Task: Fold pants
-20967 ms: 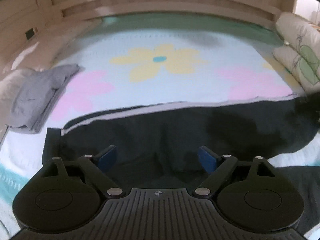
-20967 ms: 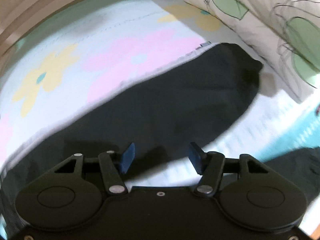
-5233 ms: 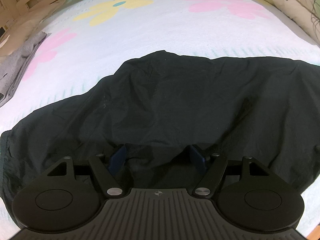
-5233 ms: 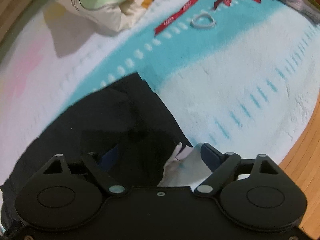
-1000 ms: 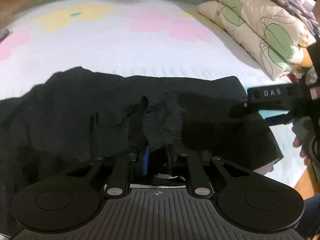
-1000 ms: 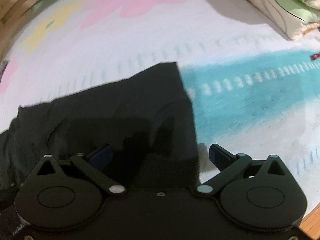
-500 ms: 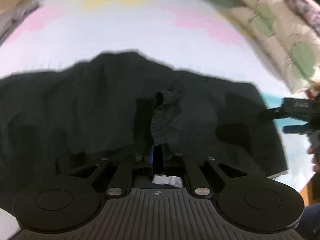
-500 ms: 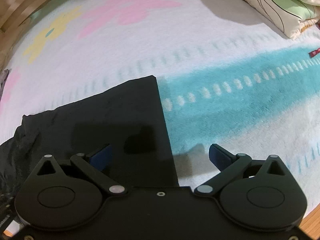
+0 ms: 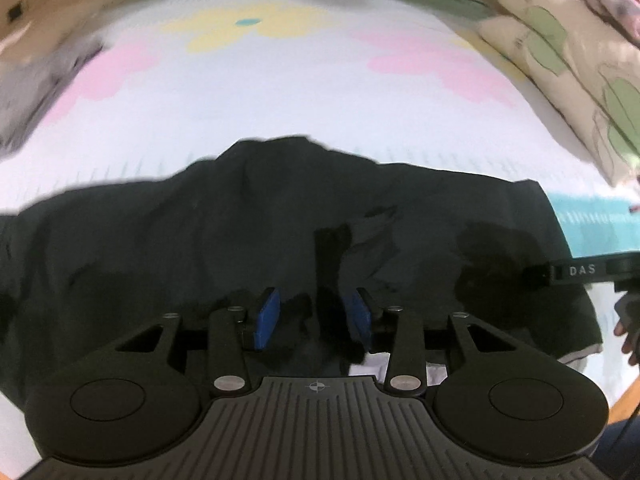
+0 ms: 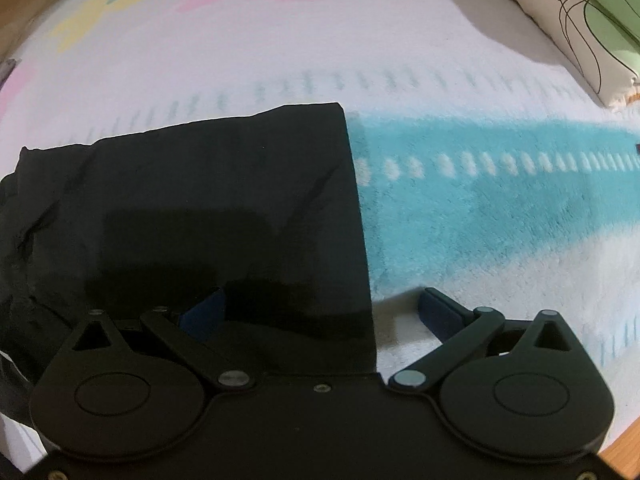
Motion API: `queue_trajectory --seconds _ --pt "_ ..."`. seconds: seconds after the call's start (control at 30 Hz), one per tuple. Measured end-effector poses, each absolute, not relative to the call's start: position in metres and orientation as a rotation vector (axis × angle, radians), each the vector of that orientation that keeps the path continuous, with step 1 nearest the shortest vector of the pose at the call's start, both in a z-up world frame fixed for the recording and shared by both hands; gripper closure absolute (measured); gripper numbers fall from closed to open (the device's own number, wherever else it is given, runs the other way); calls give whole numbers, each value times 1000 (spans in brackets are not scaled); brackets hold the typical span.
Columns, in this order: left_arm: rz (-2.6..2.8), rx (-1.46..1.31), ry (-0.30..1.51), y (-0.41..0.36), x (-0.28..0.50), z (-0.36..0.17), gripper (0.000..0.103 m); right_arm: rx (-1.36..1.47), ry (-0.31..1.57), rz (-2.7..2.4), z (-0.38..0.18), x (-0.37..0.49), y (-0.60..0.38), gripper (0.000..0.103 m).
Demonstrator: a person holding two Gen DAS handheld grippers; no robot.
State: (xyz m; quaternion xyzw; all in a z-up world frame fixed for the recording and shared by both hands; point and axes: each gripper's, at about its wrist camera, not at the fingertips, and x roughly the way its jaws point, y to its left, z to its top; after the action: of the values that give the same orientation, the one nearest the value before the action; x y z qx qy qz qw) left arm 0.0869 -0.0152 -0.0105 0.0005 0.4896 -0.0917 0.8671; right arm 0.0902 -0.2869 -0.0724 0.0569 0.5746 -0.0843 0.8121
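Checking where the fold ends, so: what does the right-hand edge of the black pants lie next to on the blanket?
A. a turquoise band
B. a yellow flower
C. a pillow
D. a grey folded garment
A: in the right wrist view the straight edge of the black pants runs right alongside the turquoise band of the blanket.

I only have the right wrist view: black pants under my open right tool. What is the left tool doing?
Observer: The left tool hangs over the pants; its jaws have just been opening, with a raised crease between them, not pinched.
Operator: Is the pants' far edge straight?
Observer: No, it humps up in the middle.
Operator: Anything else on the blanket?
Observer: A grey cloth, blurred, at its far left.
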Motion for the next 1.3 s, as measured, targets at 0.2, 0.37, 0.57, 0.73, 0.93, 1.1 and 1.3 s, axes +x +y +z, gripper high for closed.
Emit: queue_trajectory --seconds 0.2,0.37,0.57,0.73,0.93,1.1,1.3 --pt "-271 43 987 -44 94 -3 64 130 1223 -184 -72 88 -287 0" --pt "-273 93 1005 -54 114 -24 64 128 1218 -193 -73 88 -284 0" --pt "-281 5 1068 -25 126 -55 63 122 1231 -166 -70 89 -287 0" --pt "-290 43 1050 -26 120 -55 62 101 1248 -148 -59 94 -304 2" --pt "-279 46 1051 -33 121 -56 59 132 1063 -320 -22 88 -332 28" --pt "-285 34 1048 -29 120 -56 58 130 1052 -158 -14 93 -302 48" --pt "-293 29 1040 -24 118 -53 58 5 1163 35 -38 97 -252 53"
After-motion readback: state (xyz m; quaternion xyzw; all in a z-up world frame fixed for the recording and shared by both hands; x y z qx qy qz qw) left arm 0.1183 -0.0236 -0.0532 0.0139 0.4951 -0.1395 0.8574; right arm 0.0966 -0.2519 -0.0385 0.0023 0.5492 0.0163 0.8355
